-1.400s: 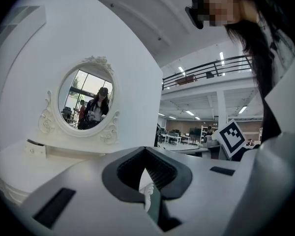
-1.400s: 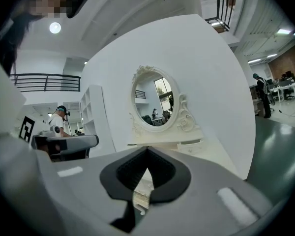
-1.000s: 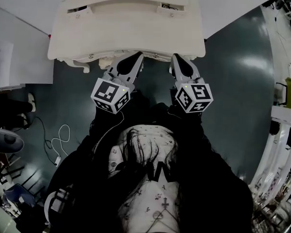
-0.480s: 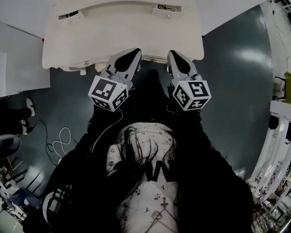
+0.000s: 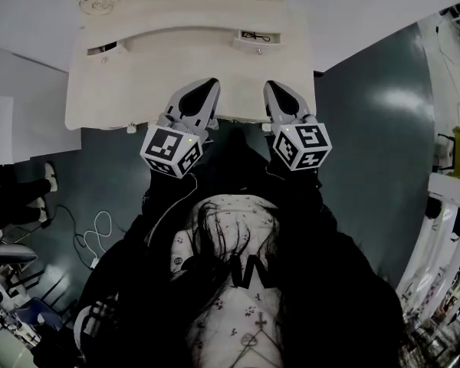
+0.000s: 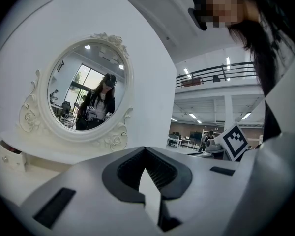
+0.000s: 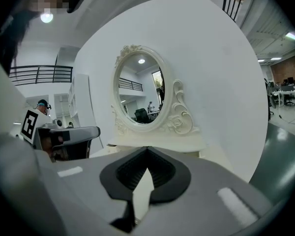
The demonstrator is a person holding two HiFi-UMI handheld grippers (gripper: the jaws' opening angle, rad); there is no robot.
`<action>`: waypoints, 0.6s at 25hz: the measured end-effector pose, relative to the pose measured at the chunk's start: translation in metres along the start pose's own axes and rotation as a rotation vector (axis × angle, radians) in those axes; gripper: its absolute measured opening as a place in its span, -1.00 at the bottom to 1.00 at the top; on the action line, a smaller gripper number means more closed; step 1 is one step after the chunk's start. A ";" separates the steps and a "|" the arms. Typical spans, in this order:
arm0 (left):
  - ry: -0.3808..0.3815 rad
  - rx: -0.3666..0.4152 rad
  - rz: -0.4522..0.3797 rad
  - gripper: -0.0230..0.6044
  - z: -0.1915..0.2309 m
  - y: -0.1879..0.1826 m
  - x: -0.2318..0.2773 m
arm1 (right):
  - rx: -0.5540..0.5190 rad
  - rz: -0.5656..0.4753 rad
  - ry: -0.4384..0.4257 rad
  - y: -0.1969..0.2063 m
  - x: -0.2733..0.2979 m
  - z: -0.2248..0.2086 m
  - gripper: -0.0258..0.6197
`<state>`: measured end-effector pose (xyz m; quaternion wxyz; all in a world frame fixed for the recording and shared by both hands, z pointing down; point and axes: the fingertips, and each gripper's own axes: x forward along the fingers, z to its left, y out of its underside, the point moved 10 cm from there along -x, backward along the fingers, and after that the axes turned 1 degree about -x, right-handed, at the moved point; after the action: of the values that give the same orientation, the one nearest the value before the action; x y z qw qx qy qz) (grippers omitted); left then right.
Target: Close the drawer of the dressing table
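The cream dressing table (image 5: 138,90) stands at the top of the head view, its front edge just ahead of the person. Both grippers reach over that front edge side by side, above the tabletop. My left gripper (image 5: 205,87) is shut with nothing in it, and so is my right gripper (image 5: 274,89). Whether the main drawer under the front edge is in or out is hidden by the tabletop and the grippers. In the left gripper view the shut jaw tips (image 6: 145,150) point at the oval mirror (image 6: 86,90). The right gripper view has its tips (image 7: 147,150) below the same mirror (image 7: 140,90).
Two small drawers sit on the tabletop: one at the left (image 5: 103,50) and one at the right (image 5: 253,37), which stands slightly out with something dark inside. White walls flank the table. A cable (image 5: 96,232) lies on the dark floor at the left.
Both grippers have moved forward from the table's front edge to over the tabletop. The curved drawer front that stuck out under the edge no longer shows.
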<state>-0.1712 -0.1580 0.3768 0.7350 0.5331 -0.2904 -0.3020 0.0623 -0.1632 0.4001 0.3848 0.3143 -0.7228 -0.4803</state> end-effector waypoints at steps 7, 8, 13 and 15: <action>-0.010 0.011 0.039 -0.93 0.002 0.006 0.042 | 0.003 0.071 0.031 0.012 0.027 -0.054 -0.90; -0.010 0.012 0.046 -0.93 0.003 0.006 0.046 | -0.001 0.082 0.039 0.014 0.032 -0.062 -0.90; -0.025 0.013 0.072 -0.93 0.009 0.006 0.062 | -0.016 0.136 0.065 0.026 0.061 -0.097 -0.90; -0.029 0.013 0.080 -0.93 0.011 0.006 0.068 | -0.019 0.152 0.070 0.029 0.073 -0.109 -0.90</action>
<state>-0.1344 -0.2143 0.3921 0.7386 0.5215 -0.3241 -0.2783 0.1162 -0.2631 0.4728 0.4479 0.2714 -0.7262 -0.4454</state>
